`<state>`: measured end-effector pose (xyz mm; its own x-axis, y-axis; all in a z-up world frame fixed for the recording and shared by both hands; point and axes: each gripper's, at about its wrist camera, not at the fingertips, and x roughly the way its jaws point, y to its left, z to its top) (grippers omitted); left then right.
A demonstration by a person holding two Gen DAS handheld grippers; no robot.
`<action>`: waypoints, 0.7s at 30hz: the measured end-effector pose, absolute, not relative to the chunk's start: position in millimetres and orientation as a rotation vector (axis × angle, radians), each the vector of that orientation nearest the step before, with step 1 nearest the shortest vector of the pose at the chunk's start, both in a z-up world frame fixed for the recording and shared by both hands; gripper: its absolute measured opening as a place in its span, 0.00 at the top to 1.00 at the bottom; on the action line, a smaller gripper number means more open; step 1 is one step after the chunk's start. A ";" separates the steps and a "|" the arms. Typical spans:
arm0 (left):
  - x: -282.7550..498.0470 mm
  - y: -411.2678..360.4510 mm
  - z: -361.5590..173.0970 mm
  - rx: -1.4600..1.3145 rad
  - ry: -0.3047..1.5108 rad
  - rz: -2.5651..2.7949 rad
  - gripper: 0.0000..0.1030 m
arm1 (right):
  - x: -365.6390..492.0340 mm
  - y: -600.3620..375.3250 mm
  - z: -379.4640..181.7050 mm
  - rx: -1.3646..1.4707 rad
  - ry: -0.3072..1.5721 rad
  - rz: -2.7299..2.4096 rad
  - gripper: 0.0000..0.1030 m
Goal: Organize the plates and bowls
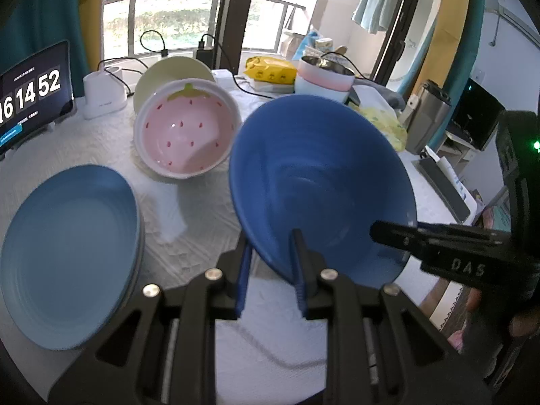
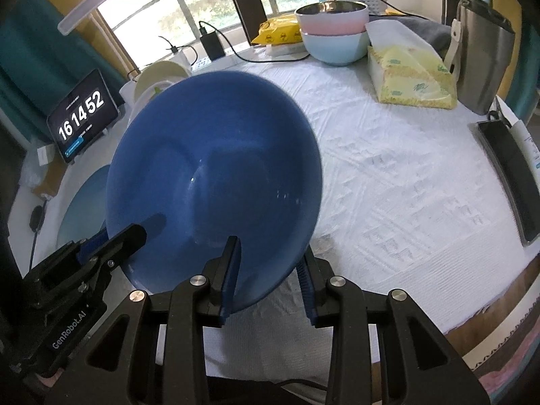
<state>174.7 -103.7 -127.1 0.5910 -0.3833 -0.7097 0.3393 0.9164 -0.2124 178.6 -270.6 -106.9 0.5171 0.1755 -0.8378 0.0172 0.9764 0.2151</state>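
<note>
A dark blue bowl is held tilted above the white tablecloth by both grippers. My left gripper is shut on its near rim. My right gripper is shut on the rim from the other side; it also shows in the left wrist view. A light blue plate lies at the left. A pink strawberry bowl leans tilted behind it, against a cream plate.
A tablet clock stands at the far left. Stacked pink and pale blue bowls, a yellow tissue pack, a grey flask and a black device sit on the right of the table. Cables and a charger lie at the back.
</note>
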 end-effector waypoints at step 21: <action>174.6 -101.7 -120.5 -0.065 0.864 -0.417 0.74 | 170.5 -273.6 -89.4 0.211 1.011 0.090 0.66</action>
<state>174.6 -101.7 -120.5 0.5742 -0.3816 -0.7244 0.3300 0.9176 -0.2218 170.5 -273.6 -89.4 0.5292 0.1718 -0.8310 0.0229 0.9761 0.2163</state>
